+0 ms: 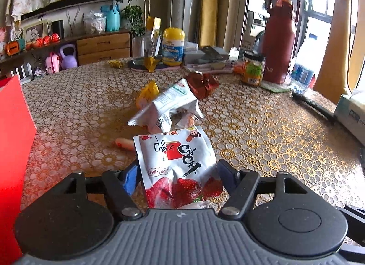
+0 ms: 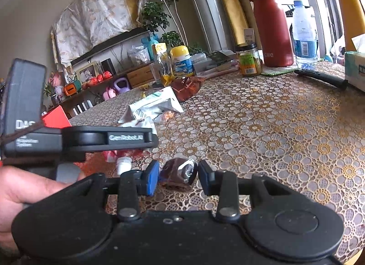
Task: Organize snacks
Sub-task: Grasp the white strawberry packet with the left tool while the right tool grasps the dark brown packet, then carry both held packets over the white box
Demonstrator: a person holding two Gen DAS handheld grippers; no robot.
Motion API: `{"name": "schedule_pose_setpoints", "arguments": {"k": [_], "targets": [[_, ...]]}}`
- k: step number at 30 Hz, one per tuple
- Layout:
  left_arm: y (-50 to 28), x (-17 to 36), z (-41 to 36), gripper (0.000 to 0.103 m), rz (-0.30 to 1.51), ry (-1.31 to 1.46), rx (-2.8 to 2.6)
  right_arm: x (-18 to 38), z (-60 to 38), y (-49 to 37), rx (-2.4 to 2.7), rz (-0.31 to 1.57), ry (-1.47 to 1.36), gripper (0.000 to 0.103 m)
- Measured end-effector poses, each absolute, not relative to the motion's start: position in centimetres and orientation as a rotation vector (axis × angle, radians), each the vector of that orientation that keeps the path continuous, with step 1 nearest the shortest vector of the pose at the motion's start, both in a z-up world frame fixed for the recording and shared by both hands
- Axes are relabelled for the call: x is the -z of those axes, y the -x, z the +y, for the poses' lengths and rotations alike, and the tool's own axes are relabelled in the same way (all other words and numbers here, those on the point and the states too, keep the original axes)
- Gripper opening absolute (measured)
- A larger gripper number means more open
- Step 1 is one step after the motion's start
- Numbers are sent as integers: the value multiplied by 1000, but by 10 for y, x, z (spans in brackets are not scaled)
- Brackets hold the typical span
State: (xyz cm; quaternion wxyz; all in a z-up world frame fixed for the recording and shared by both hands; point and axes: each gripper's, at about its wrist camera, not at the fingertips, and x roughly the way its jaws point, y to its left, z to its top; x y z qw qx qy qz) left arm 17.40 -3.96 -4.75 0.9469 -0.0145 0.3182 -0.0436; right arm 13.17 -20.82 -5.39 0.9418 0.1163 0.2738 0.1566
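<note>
Strawberry-print snack pouch (image 1: 176, 164): upright, printing upside down in the left wrist view, between the fingers of the left gripper (image 1: 178, 173). Both blue pads lie against its side edges and its lower part is creased, so I read it as grasped. It stands over the near part of the bench (image 1: 273, 128).

Small brown-wrapped sweet (image 2: 179, 171): sits between the fingers of the right gripper (image 2: 178, 175), with a pad close against each side. The fingers are clenched on it, low over the lace-pattern cloth.

Behind the pouch, loose on the bench: an orange sausage stick (image 1: 124, 144), a crumpled silver bag (image 1: 168, 103), a yellow packet (image 1: 148, 92) and, just beyond, a red-brown foil pack (image 1: 203, 82).

A red box (image 1: 13, 151) stands at the left edge of that view.

Far side of the bench: a yellow-lidded gummies bottle (image 1: 173, 47), a glass jar (image 1: 252, 68), a red flask (image 1: 277, 43), a water bottle (image 2: 304, 34) and a tissue box (image 2: 354, 71).

The right wrist view also shows the person's left hand (image 2: 22, 187) around the left gripper's handle.
</note>
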Motion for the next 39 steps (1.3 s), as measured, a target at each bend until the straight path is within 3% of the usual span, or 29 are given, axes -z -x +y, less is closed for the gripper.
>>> {"name": "schedule_pose_setpoints", "arguments": {"k": [39], "targets": [[-40, -59, 88, 70, 398, 144, -98, -44, -109, -99, -479, 358, -67, 37]]}}
